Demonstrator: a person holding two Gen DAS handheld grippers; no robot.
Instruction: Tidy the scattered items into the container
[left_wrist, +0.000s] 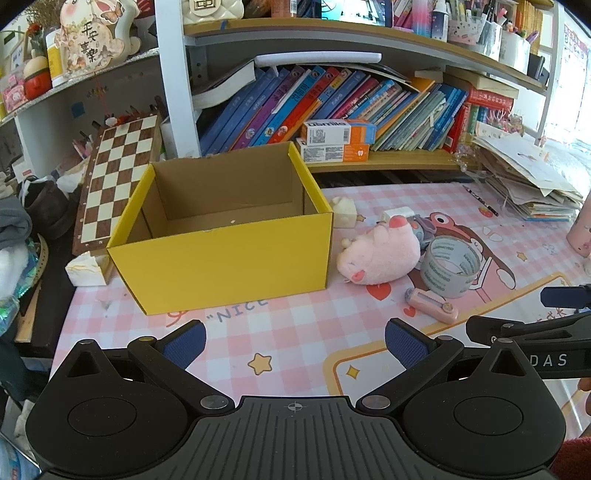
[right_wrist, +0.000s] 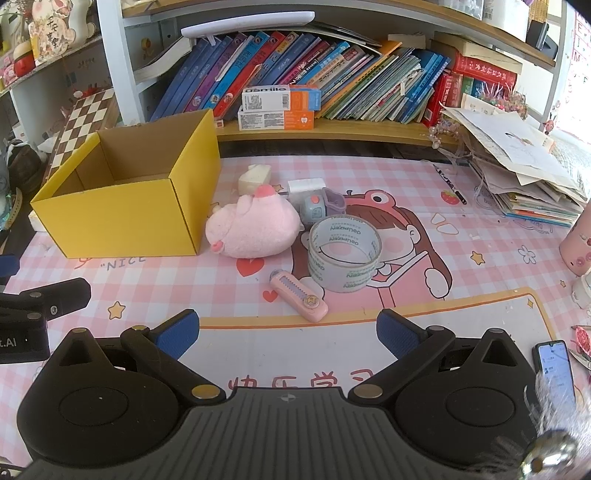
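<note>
Nothing is tidied yet; the open yellow cardboard box (left_wrist: 221, 258) sits empty on the pink checked mat (left_wrist: 295, 343). The pink plush pig (right_wrist: 251, 229), clear tape roll (right_wrist: 345, 251) and pink utility knife (right_wrist: 299, 295) lie beside it; the left gripper (left_wrist: 293, 341) and right gripper (right_wrist: 288, 332) are both spread wide, holding nothing

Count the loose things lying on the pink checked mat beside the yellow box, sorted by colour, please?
Pink: 2, a fluffy pink plush toy and a pink plastic utility knife.
Clear: 1, a clear tape roll.
White or cream: 2, a cream wedge-shaped block and a white plug.
Blue-grey: 1, a small gadget.
Total: 6.
</note>
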